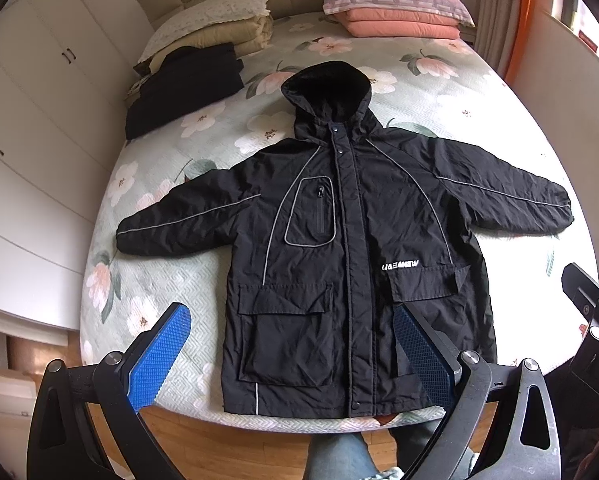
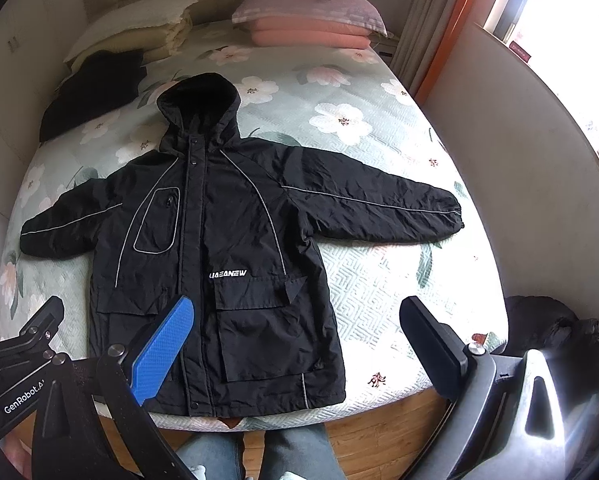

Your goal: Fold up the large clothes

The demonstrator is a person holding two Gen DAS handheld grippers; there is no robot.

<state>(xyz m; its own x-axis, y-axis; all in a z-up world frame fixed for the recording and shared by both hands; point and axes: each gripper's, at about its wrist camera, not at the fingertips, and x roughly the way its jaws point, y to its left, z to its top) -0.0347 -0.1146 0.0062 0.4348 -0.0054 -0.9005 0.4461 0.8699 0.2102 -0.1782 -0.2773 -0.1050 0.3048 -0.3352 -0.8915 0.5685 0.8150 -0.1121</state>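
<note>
The left gripper (image 1: 291,354) hangs above the near hem with its blue pads (image 1: 161,356) spread wide and nothing between them; the right gripper (image 2: 295,344) hangs the same way, released and empty, over the lower right of the garment. Below both lies the black hooded jacket (image 1: 351,240), front up and zipped, flat on the bed (image 1: 479,92), sleeves stretched out to either side, hood toward the pillows.

The jacket looks lightly padded with a crinkled, smooth shell: soft and limp, likely a bit slippery, and bulky enough to spring back from a fold. A pinch probably holds best at a sleeve cuff (image 2: 453,216) or at the hem corners, where seams give thicker edges; the flap pockets (image 2: 267,332) may snag.

The hem sits close to the foot edge of the bed, so a pull toward the person could slide it off. There is bare floral cover right of the jacket; to the left, a folded dark garment (image 1: 179,88) and stacked bedding (image 1: 219,28) lie well apart near the headboard.
</note>
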